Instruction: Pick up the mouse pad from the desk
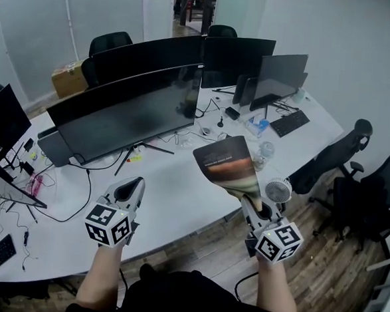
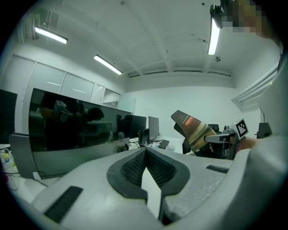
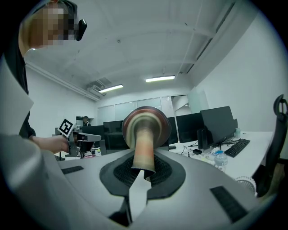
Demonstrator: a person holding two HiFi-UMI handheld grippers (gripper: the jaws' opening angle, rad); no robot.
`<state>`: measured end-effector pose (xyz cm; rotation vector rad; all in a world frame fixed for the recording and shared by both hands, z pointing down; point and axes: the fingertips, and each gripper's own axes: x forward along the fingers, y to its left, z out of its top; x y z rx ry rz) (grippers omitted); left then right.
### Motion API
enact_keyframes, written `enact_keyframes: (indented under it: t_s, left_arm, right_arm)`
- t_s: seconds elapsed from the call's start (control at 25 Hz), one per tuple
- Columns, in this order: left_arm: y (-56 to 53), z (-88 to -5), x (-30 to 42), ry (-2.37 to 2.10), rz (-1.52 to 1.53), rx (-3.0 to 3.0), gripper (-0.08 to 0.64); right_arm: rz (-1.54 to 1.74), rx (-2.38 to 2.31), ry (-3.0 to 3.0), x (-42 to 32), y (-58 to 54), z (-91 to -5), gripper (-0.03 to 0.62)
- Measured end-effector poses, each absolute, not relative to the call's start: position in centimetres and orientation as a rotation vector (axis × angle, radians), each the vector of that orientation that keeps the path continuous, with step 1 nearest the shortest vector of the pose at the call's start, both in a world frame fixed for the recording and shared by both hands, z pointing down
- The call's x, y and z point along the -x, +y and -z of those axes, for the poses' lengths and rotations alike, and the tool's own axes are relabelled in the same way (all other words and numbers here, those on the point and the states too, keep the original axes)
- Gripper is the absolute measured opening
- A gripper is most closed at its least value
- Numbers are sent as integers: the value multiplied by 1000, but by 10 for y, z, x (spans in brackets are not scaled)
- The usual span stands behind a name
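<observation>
One mouse pad point(image 1: 227, 167) edge pinched, high above desk point(image 1: 179, 192)

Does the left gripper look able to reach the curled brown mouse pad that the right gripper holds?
Probably yes: only open air separates the shut left gripper from the curled brown mouse pad in the right gripper.

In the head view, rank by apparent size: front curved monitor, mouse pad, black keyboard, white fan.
1. Front curved monitor
2. Mouse pad, held up nearer the camera
3. Black keyboard and white fan: about alike, unranked
</observation>
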<state>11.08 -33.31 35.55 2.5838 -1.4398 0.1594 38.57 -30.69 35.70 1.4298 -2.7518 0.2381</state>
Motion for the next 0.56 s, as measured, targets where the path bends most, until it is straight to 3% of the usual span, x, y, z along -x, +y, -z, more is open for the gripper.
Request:
enact_keyframes:
  t_s: [0.56]
  left_arm:
    - [-338, -364, -83, -1407, -166, -2594, 3]
  right_arm:
    - [-258, -1439, -2742, -350, -307, -359, 34]
